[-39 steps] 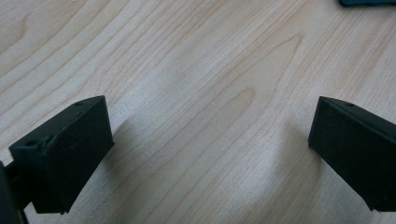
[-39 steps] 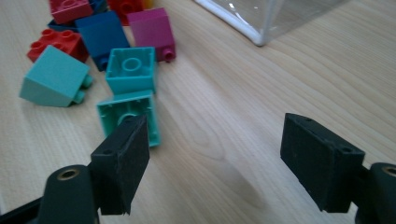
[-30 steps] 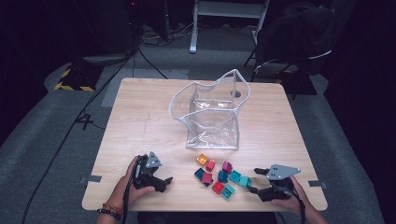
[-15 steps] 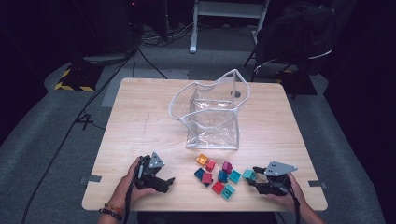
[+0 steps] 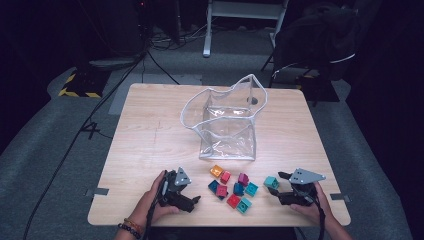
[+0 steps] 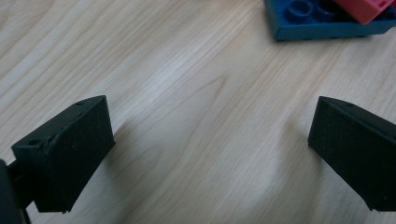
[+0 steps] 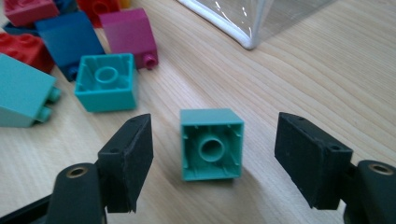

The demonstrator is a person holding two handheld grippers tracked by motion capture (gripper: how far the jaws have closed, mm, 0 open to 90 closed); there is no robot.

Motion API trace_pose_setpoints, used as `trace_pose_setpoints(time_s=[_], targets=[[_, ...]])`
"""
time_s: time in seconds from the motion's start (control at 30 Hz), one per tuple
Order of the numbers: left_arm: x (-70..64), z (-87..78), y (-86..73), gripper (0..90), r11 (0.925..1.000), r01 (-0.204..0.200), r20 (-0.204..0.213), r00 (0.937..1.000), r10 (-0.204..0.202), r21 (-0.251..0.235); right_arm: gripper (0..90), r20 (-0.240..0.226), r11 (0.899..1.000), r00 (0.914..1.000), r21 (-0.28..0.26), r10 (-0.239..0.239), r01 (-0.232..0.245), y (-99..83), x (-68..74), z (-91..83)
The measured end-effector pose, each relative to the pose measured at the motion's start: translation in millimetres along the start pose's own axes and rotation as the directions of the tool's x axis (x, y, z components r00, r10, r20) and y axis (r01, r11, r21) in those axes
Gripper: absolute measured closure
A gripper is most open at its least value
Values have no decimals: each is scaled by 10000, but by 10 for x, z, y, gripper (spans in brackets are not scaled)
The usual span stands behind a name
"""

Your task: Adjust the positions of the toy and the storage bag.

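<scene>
High view has your right gripper (image 5: 281, 186) moved in left toward the teal brick (image 5: 271, 182) since a moment ago, so a pick looks close; left gripper view shows your left gripper (image 6: 210, 158) spread over bare table (image 6: 187, 84); right gripper view shows jaws apart, straddling that brick (image 7: 212, 144), hollow side up.

Dim surroundings, evenly lit, slightly soft.

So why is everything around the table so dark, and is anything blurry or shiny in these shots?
High view: light falls on the table alone; the clear bag glints. Right gripper view: the teal block between the open jaws is sharp and casts a soft shadow. Left gripper view: pale glare on the wood, with the near jaws slightly soft.
</scene>
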State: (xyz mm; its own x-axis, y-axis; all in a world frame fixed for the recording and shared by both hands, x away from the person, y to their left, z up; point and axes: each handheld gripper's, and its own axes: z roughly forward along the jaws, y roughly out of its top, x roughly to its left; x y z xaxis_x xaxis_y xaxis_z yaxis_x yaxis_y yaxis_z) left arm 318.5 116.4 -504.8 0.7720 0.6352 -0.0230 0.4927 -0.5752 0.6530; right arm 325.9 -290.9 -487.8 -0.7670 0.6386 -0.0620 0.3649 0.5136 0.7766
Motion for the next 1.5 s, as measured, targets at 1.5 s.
trace_pose_setpoints(time_s=[1.5], targets=[[31,502,592,1,10000,36,-33,10000,-36,12,346,-591,9977,9971,451,-472,499,203,424,406]])
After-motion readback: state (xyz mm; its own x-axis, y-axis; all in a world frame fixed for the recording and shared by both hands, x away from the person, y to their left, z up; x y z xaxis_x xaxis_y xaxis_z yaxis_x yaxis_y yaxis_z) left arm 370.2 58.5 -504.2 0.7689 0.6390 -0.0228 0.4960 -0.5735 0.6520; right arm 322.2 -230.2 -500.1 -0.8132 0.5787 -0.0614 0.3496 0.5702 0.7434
